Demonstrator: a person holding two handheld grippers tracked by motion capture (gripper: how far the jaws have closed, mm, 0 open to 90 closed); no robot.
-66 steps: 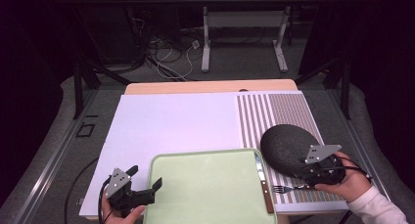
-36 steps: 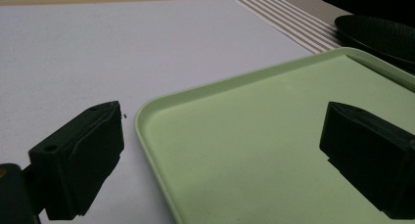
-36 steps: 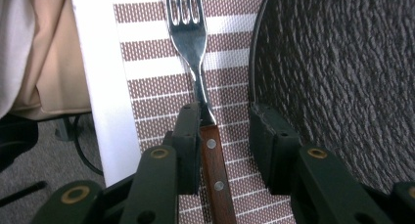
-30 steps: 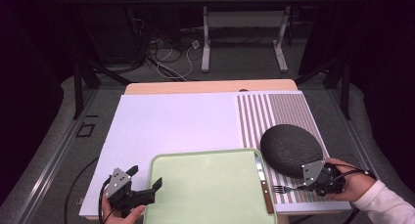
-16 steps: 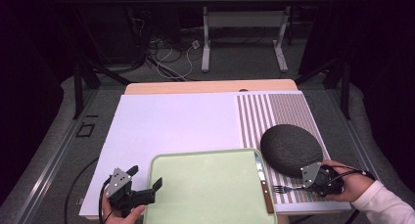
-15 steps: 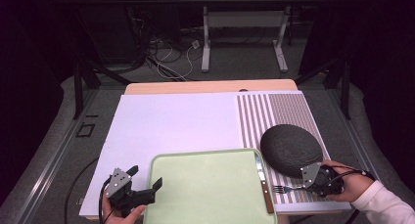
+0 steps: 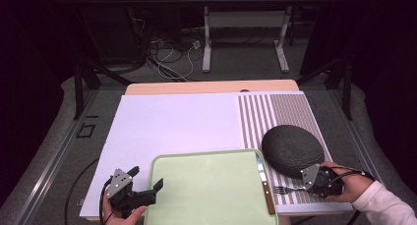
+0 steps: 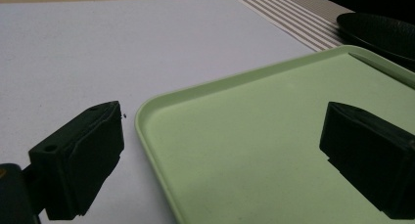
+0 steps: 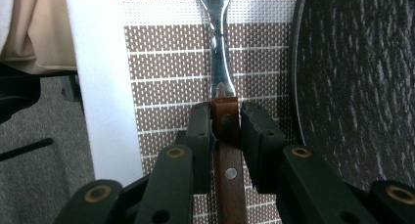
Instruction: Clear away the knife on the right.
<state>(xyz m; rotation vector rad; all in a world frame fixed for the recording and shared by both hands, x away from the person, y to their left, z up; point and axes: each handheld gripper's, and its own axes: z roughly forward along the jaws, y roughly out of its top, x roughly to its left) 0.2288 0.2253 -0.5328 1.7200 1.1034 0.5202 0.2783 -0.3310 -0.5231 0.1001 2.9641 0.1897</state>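
Right gripper (image 9: 225, 123) has its fingers (image 9: 198, 136) clamped on the wooden handle of the fork (image 9: 221, 62); they've just been closing, w/ the handle between them. Fork lies flat on the striped placemat (image 9: 166, 82), near edge of the surface, just beside the dark plate (image 7: 292, 150) and apart from it. In the high view the fork (image 7: 285, 189) sits btwn the plate and the knife (image 7: 264, 183), tines toward the tray.

Progress, as a judgement: early. Grip looks made, lift not yet begun; fork's metal part rests on the mat. Left to do: raise it and set it wherever it's meant to go, prob. tray or plate.

Containers: green tray (image 7: 216, 158) is bare inside, nothing in it; knife lies along its right rim, can't tell if on the rim or just off it. Plate also holds nothing.

Left gripper (image 7: 135, 198) hangs at the tray's near-left corner, fingers (image 8: 80, 155) wide apart, gripping nothing; one over the white surface (image 8: 98, 48), the other over the tray.
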